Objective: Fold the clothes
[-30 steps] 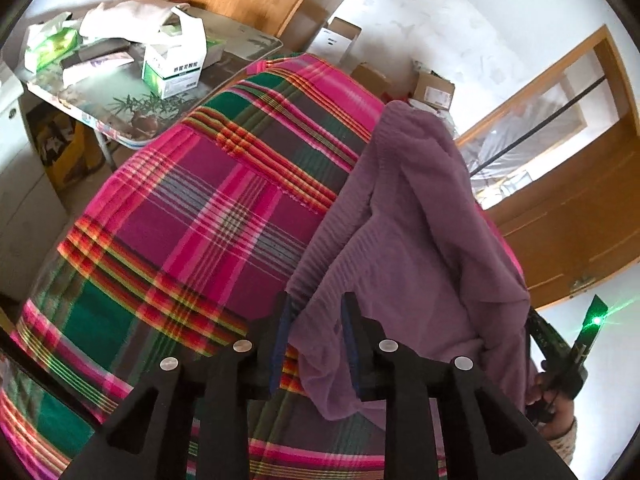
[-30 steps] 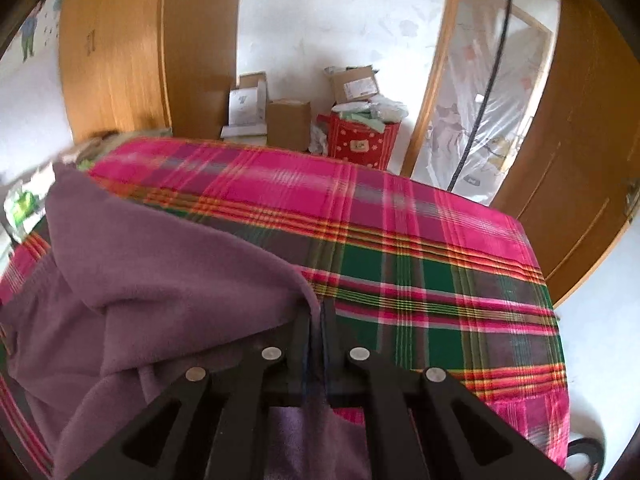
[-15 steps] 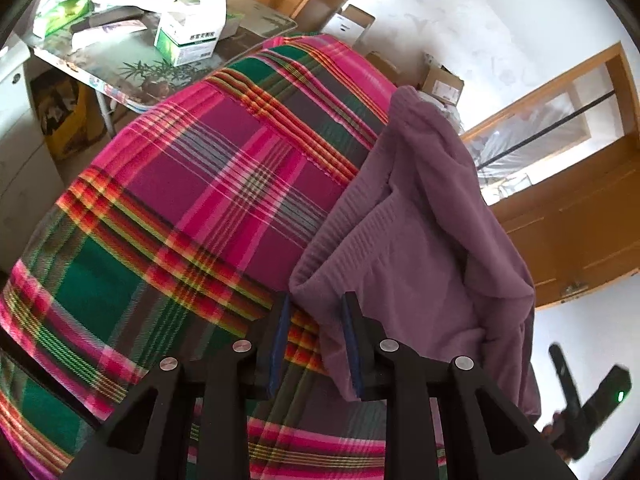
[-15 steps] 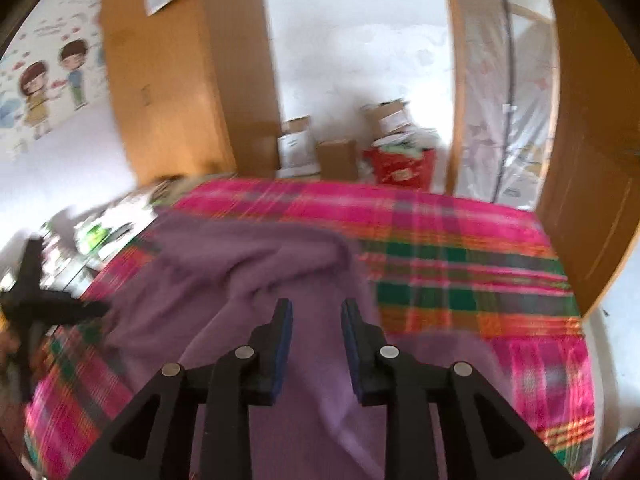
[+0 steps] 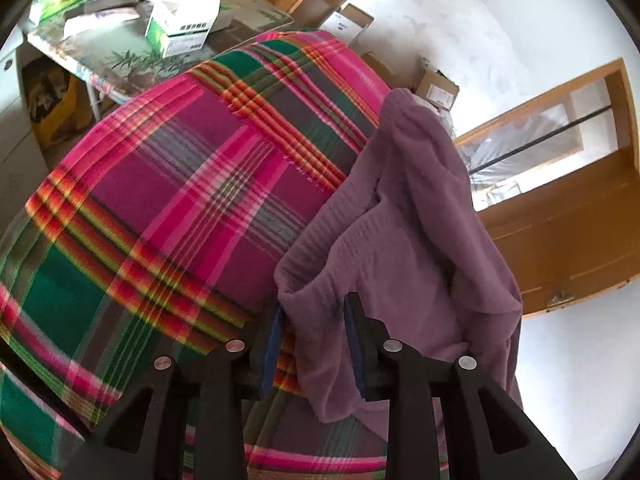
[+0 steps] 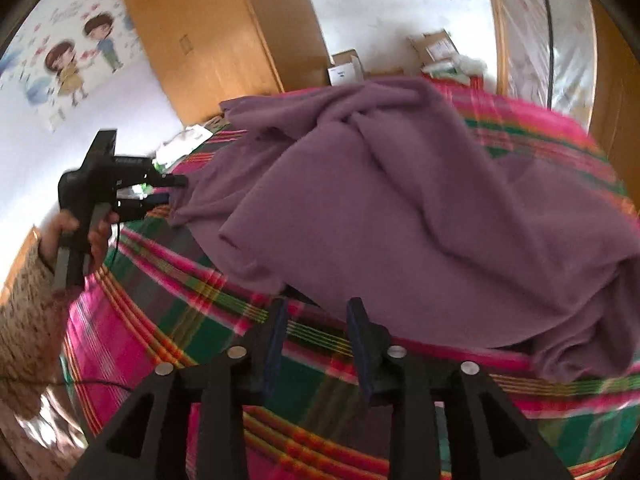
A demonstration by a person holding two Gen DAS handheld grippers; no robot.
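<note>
A purple garment (image 5: 412,240) lies bunched and doubled over on a bed with a pink and green plaid cover (image 5: 160,200). My left gripper (image 5: 314,312) has a thick corner of the garment between its fingers and holds it lifted a little off the cover while its jaws are opening. The right wrist view shows the same gripper (image 6: 172,190) at the garment's (image 6: 400,200) left corner. My right gripper (image 6: 316,320) hangs over the plaid cover (image 6: 180,320), just short of the garment's near edge. Its jaws are opening wide and nothing is between them.
A side table (image 5: 120,64) with boxes and papers stands past the bed's left edge. Cardboard boxes (image 5: 436,88) sit on the floor by the far wall. A wooden door (image 5: 560,240) is at the right. A hand and patterned sleeve (image 6: 36,288) hold the left gripper.
My right gripper let go of the garment, opened and drew back over the cover. The released part now lies folded on top. My left gripper stayed at its corner.
</note>
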